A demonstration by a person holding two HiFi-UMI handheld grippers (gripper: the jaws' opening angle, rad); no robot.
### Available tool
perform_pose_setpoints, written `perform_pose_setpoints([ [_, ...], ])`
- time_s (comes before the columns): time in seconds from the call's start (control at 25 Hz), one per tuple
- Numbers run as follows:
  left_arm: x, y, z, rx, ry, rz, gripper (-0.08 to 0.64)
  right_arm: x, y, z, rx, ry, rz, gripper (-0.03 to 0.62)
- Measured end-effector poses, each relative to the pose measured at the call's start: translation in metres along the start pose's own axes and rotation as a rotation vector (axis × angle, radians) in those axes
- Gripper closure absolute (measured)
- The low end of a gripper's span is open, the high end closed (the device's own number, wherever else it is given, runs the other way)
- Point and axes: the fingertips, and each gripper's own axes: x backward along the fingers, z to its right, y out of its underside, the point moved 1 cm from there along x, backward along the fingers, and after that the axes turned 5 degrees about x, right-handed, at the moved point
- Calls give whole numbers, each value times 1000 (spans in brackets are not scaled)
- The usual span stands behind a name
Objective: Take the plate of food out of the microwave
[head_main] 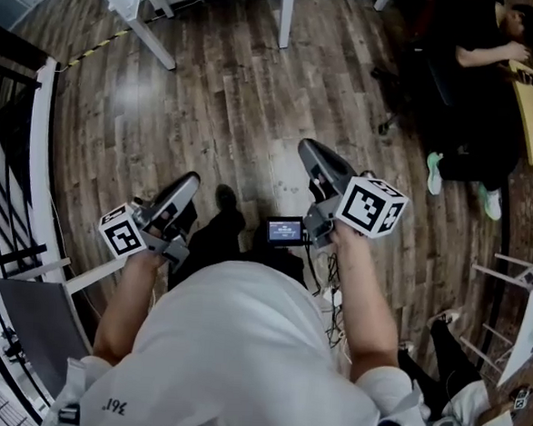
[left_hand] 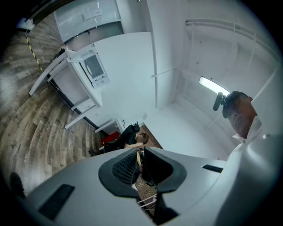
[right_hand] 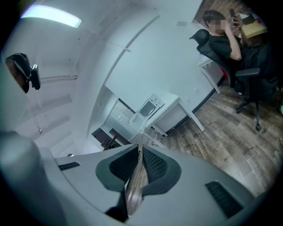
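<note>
The person in the white shirt (head_main: 239, 342) stands on a brown wooden plank floor (head_main: 211, 94) and holds one pair of tongs in each hand, both stretched forward over the floor. The left tongs (head_main: 188, 184) carry a white cube with black square markers (head_main: 122, 231) near the left hand (head_main: 145, 255). In the left gripper view the two dark ribbed pads (left_hand: 125, 167) stand only a narrow slit apart, and nothing is between them. The right tongs (head_main: 309, 150), with their own marker cube (head_main: 372, 206) above the right hand (head_main: 342, 237), are closed. In the right gripper view the tips of their pads (right_hand: 152, 164) meet and they hold nothing. A small black device with a lit screen (head_main: 284, 230) sits between the two hands. The white microwave oven (left_hand: 93, 67) stands on a white counter with slanted legs (left_hand: 48, 73), well apart from both tongs, across the floor. The right gripper view shows it too. From this distance its door looks closed, and the plate of food cannot be made out. At the side, another person in black clothes (head_main: 478, 49) sits on a black office chair.
</note>
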Motion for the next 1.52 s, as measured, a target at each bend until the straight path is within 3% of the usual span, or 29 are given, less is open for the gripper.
perform_pose_setpoints([
  [0.36,-41,-127,-66,9,-65,107,508,-108,-62,14,4,0,4,561],
  [0.84,-114,-300,-142,6,-41,38,509,-285,-159,26,-10,10,10,561],
  [1.08,-167,-354,-170,2,-55,63,508,-351,-208,51,19,-32,-44,561],
  [1.28,-225,-404,-207,7,-106,165,508,-414,-252,97,4,-105,-121,561],
  [1.4,-263,-432,-221,31,-128,250,508,-444,-289,118,32,-138,-177,561],
  [1.52,-299,-458,-229,5,-149,292,508,-470,-325,132,63,-173,-218,561],
])
